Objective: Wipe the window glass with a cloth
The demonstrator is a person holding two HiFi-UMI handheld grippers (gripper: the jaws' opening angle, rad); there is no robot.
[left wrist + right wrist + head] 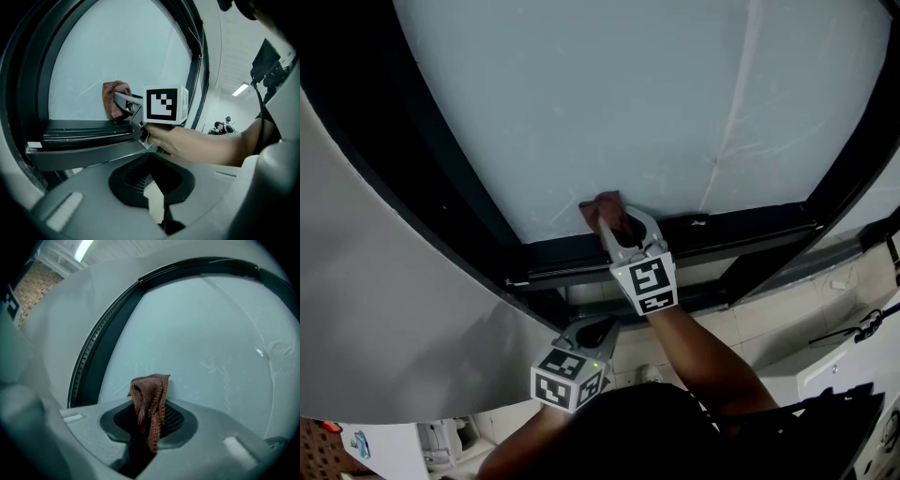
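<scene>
The window glass (656,103) fills the upper head view inside a dark frame (712,230). My right gripper (614,223) is shut on a reddish-brown cloth (602,204) and holds it against the bottom edge of the pane, just above the lower frame rail. In the right gripper view the cloth (149,399) stands pinched between the jaws, in front of the glass (201,333). My left gripper (589,336) hangs lower, below the frame, shut with nothing in it. The left gripper view shows the cloth (115,96) pressed to the glass (112,47) by the right gripper (124,105).
A pale grey curved panel (384,309) borders the window on the left. Below the frame lies tiled floor (787,309), with a black cable piece (862,323) and a white object (844,366) at the right. People stand far off (222,126).
</scene>
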